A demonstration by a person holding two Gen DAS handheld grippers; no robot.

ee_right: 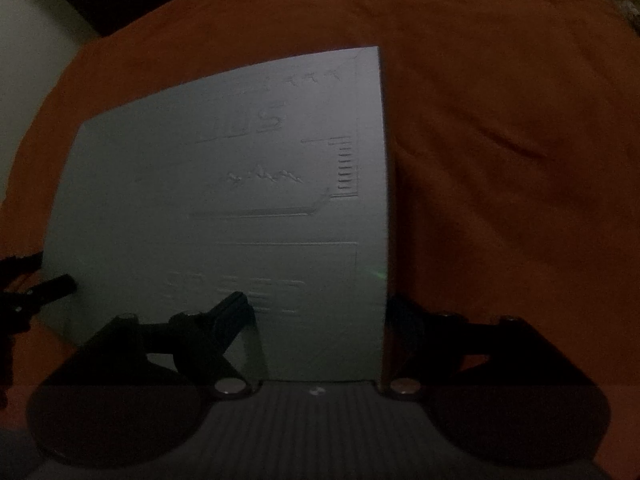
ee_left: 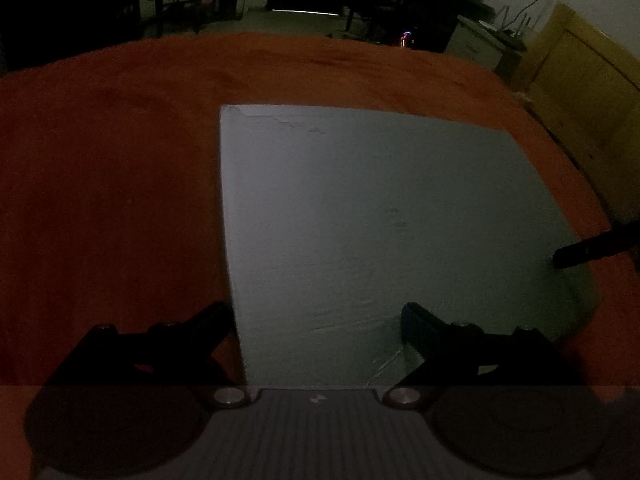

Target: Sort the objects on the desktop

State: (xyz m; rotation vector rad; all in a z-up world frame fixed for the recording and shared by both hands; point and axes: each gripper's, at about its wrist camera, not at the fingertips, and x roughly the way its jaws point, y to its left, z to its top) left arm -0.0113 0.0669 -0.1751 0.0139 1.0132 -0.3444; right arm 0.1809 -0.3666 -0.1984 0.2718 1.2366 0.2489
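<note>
**Two tools spread over a pale flat box on orange cloth**

Near the bottom of the left wrist view, the left tool points level and forward, its fingers spread: the left finger over the orange cloth just beside the box's left edge, the right finger over the box's top. Nothing sits between them.

In the right wrist view, the right tool mirrors it, also released, one finger over the embossed top, the other at the right edge.

The pale flat box fills the centre of both frames, lying flat on the cloth-covered worktop. A dark finger tip enters at the right edge of the left view.

Farther off, upper right, stands a yellow wooden cabinet.
</note>
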